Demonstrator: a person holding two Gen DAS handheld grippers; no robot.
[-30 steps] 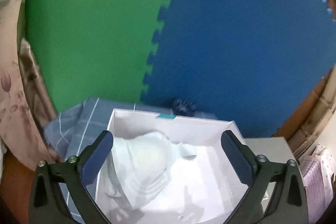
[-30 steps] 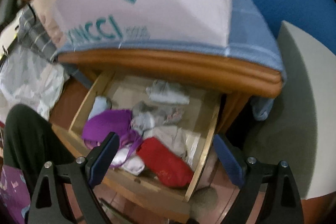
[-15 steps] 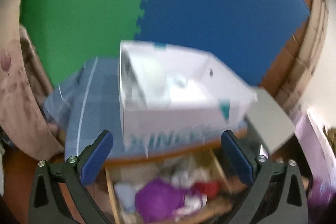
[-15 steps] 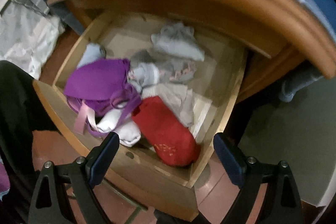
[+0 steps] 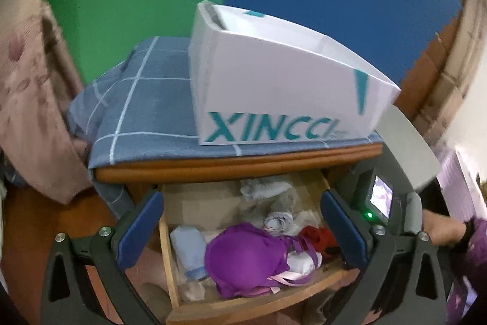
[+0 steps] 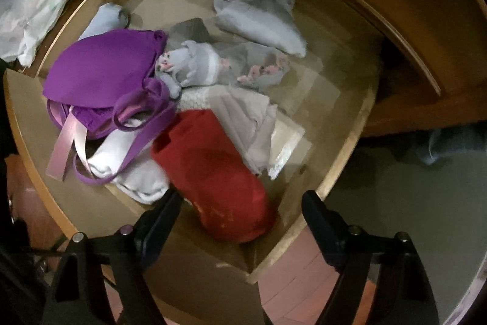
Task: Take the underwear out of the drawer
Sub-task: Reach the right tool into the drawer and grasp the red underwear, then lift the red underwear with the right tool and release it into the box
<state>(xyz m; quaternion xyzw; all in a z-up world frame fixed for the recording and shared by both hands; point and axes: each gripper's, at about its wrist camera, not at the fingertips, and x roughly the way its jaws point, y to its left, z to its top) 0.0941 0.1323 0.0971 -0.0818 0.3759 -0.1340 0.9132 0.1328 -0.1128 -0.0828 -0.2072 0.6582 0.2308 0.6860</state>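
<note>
The wooden drawer stands pulled out, full of loose garments. A purple bra lies at its left, a red garment at the front, grey floral underwear in the middle and a pale grey folded piece at the back. My right gripper points straight down over the drawer's front corner. Its jaws are closing, with the red garment's end lying between them, and I see no pad pressing on it. My left gripper hangs open in front of the drawer, above the purple bra.
A white box lettered XINCCI sits on a blue checked cloth on the cabinet top above the drawer. Green and blue foam mats cover the wall behind. Pink flowered fabric hangs at the left. A person's hand shows at the right.
The left gripper has dropped from over the white box to the front of the drawer. The right gripper has sunk closer to the clothes, turned downward, and its fingers have come a little nearer together.
</note>
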